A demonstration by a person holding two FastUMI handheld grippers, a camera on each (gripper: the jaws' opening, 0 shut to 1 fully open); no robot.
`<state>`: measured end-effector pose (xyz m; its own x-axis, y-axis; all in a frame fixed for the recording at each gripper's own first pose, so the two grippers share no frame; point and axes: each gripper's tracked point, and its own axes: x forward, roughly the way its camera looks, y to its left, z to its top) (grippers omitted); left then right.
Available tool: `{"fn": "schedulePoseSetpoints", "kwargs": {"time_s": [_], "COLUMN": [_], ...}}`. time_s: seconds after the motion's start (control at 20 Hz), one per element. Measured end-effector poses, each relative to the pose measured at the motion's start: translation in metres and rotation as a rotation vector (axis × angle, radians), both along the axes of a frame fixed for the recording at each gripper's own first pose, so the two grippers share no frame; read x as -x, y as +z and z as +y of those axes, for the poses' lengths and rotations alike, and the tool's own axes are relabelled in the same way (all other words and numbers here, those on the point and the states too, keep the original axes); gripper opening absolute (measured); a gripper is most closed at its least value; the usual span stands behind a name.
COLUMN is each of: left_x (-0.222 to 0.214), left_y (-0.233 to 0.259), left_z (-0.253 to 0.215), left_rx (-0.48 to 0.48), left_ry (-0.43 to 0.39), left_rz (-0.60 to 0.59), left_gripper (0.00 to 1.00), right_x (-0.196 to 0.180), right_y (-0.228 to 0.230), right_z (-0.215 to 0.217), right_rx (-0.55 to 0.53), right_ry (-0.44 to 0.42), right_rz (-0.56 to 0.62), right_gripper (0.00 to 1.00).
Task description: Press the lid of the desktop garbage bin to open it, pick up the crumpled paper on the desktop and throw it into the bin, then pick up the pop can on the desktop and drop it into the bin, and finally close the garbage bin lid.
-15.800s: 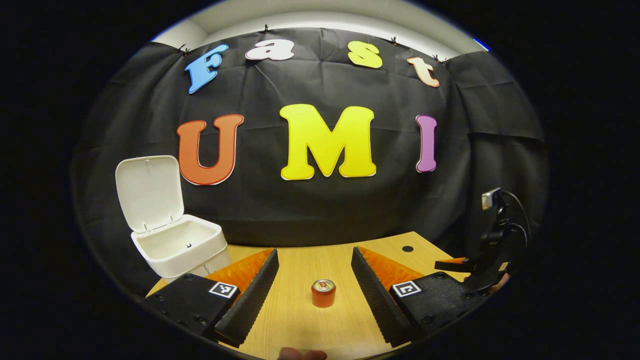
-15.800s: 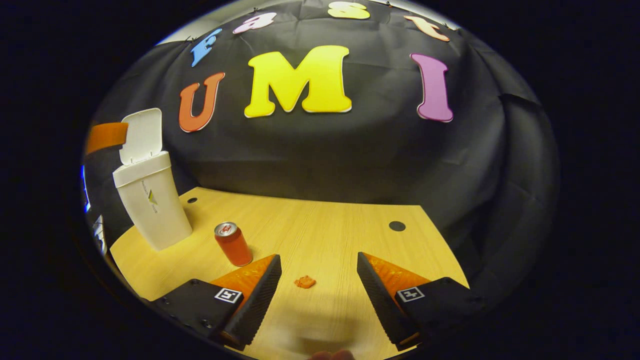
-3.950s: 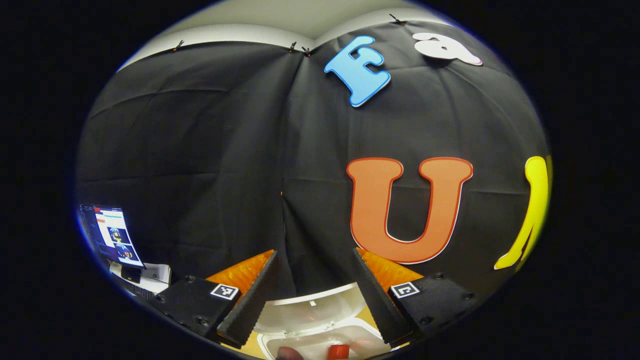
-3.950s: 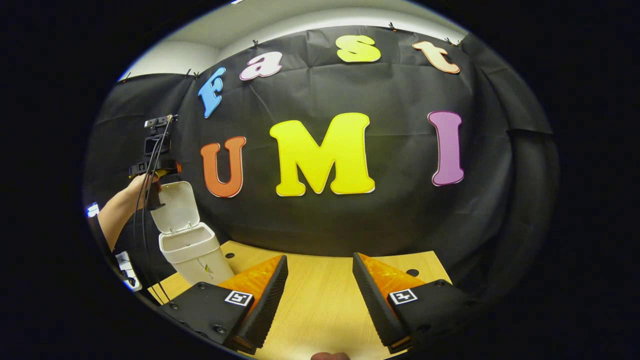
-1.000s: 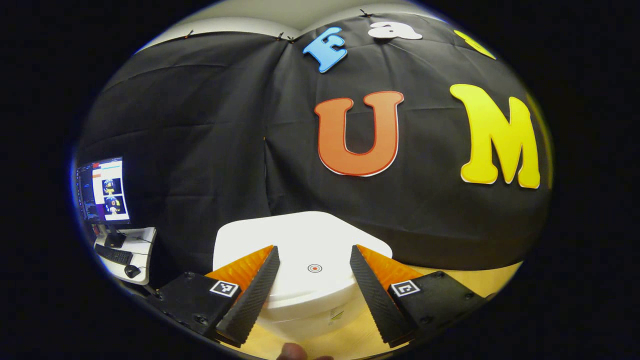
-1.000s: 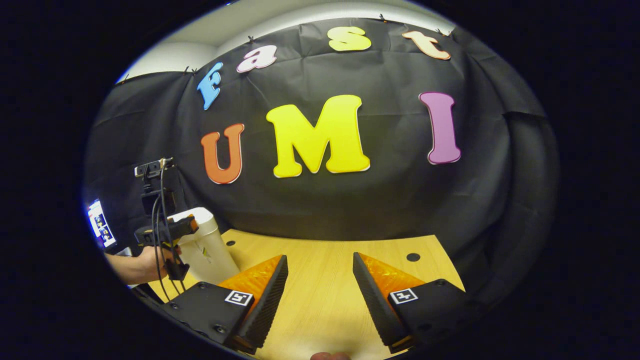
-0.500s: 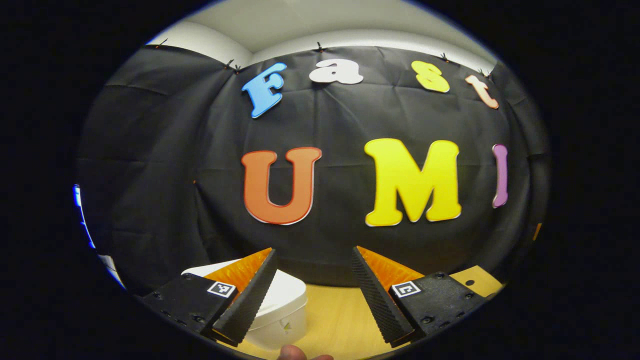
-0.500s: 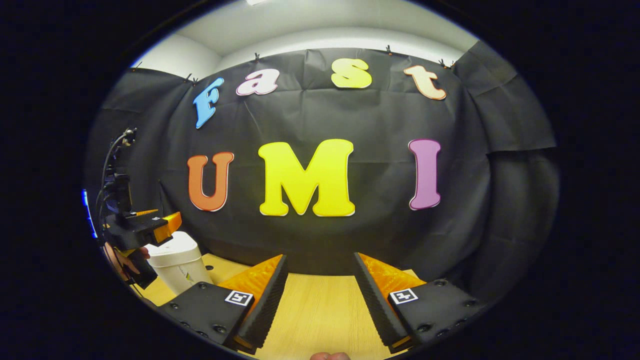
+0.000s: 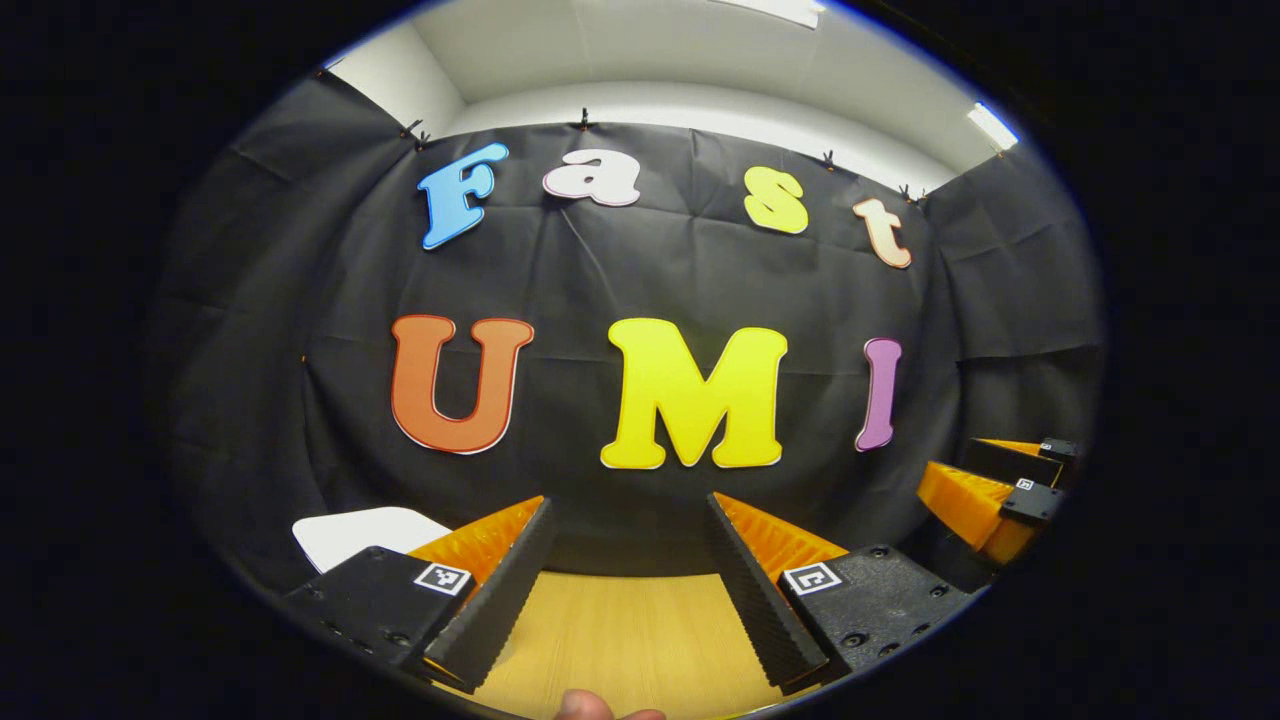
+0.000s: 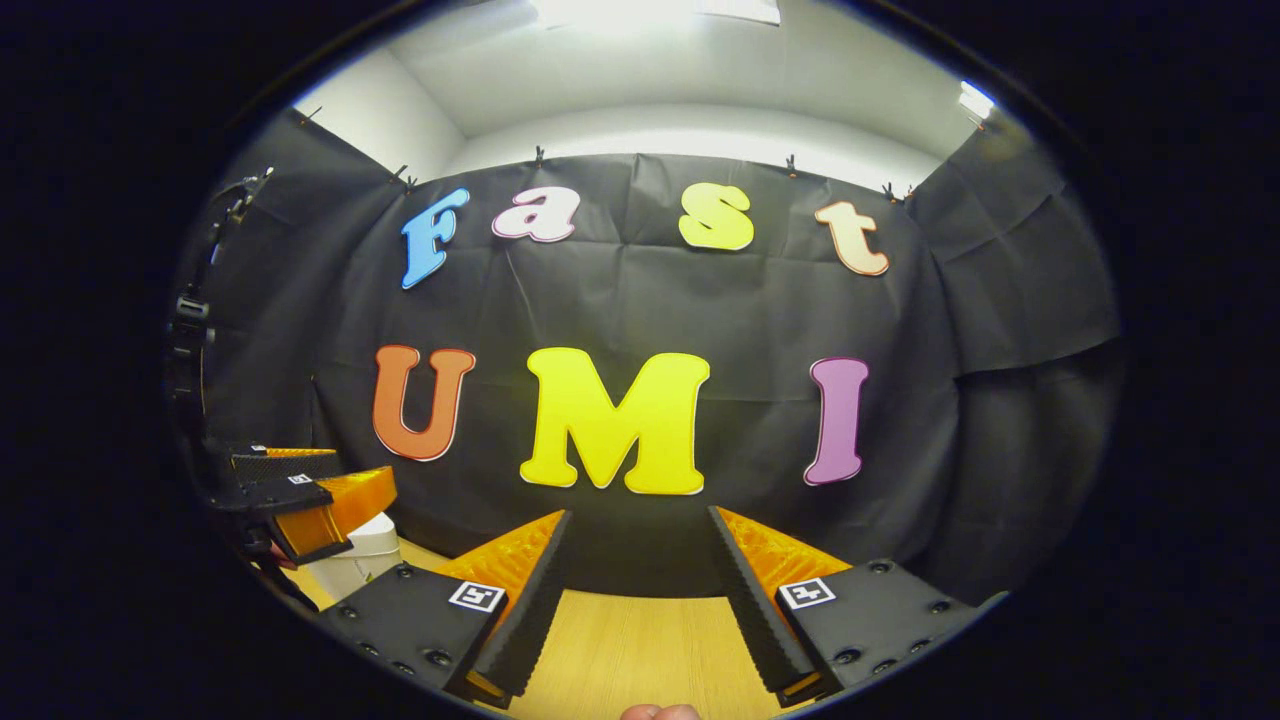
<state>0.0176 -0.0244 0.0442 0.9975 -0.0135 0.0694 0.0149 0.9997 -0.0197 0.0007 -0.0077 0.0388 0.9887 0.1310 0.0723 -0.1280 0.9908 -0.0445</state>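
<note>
**Both tongs raised and empty over the desktop, with the bin lid down.**

I hold the left gripper [image 9: 625, 590] spread wide, nothing between its fingers; the white garbage bin lid [image 9: 350, 530] lies flat just behind its left finger, so I judge the bin closed. In the right gripper view, the right gripper [image 10: 635, 595] is likewise spread and empty above the bare wooden desktop [image 10: 640, 655], and the garbage bin [image 10: 355, 560] stands far to its left, partly behind the left gripper. I see no crumpled paper or pop can on the desktop. I judge the closing step done; the next move calls only for drawing both tongs clear.
</note>
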Motion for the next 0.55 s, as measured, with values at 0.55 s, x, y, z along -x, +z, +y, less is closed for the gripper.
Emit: {"fn": "schedulePoseSetpoints", "kwargs": {"time_s": [0.55], "left_x": [0.0089], "left_y": [-0.0067], "left_z": [-0.0089], "left_rx": [0.019], "left_ry": [-0.021], "left_rz": [0.020], "left_gripper": [0.97], "right_x": [-0.0038], "right_y": [-0.0062], "right_z": [-0.0054], "right_rx": [-0.032], "right_ry": [-0.014], "right_rz": [0.023], "right_gripper": [0.83]}}
